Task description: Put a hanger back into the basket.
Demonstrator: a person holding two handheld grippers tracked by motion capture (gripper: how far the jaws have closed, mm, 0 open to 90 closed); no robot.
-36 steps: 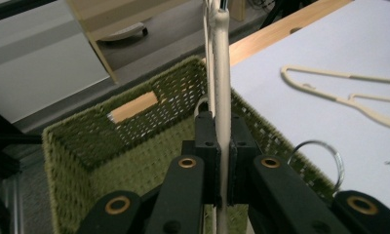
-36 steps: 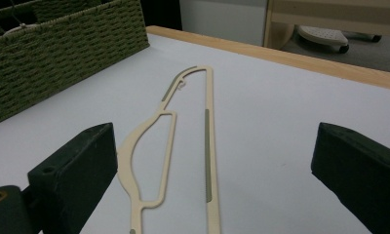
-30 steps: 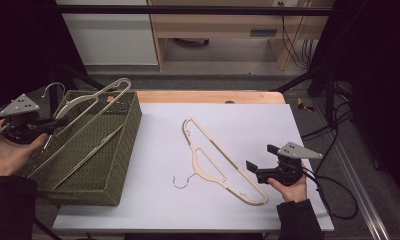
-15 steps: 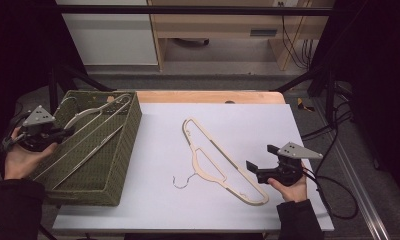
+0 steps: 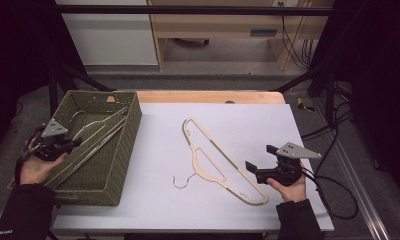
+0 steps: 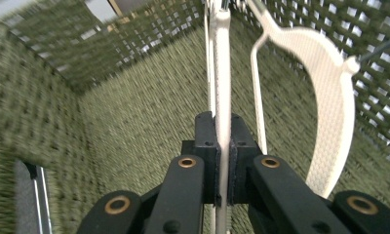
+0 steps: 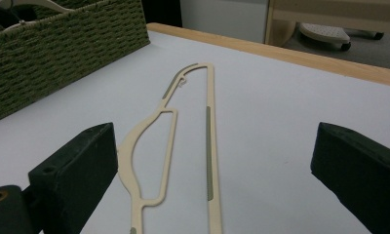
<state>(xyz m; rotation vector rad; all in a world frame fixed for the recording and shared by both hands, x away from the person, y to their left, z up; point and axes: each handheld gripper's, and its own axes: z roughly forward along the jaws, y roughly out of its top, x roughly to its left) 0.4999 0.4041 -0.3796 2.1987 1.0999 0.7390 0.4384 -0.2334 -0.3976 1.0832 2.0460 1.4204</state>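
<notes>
One white hanger [image 6: 222, 63] clamped in left gripper [image 6: 221, 161], low inside green basket [image 5: 119, 150]. Lay flat on basket floor before letting go. Right gripper [image 5: 260, 162] wide apart, holding nothing, beside beige hanger [image 5: 218, 160] on surface [image 5: 248, 115].

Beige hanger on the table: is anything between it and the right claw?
Nothing visible. The flat beige plastic hanger lies on the bare white table, its near end between the open right claw jaws; the green woven basket stands off to the side.
</notes>
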